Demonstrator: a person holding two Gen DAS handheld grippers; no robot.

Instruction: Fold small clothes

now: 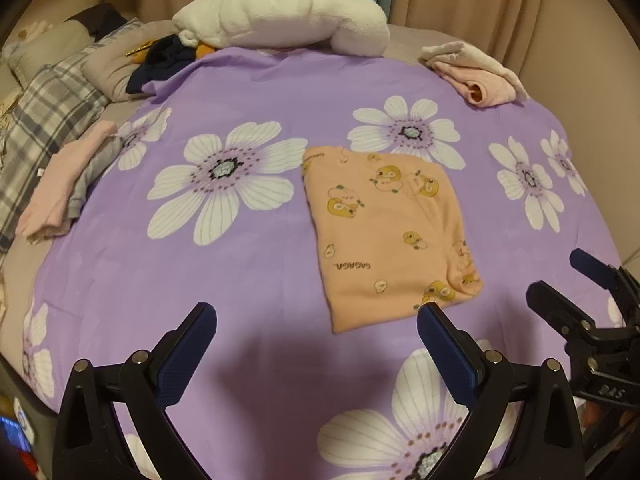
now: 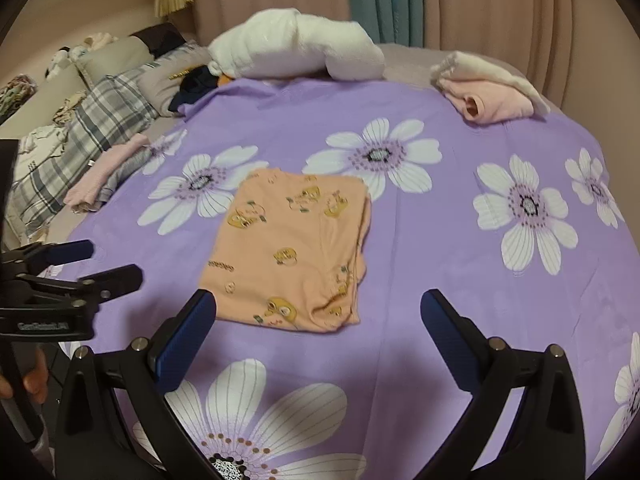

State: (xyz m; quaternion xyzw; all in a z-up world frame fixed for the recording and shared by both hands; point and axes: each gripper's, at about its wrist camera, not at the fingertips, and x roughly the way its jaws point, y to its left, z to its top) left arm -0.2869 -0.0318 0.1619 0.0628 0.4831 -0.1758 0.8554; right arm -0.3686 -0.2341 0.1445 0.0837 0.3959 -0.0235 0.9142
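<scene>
Left wrist: left tool [image 1: 316, 322] spread wide, empty, pitched down over purple flowered bedspread [image 1: 260, 264]. Folded peach printed cotton garment [image 1: 384, 232] lies flat ahead-right, long axis running away. Right wrist: right tool [image 2: 318, 308] also spread, empty; garment [image 2: 292, 248] sits ahead-left, near both tools.

Legible markings: one print, one partial stamp.
The peach garment [image 1: 384, 232] carries dark printed lettering, upside down in the left wrist view, reading roughly "GAGAGA". The right gripper [image 1: 560, 280] body shows a stamp resembling "DAS"; other marks are too blurred to read.
</scene>
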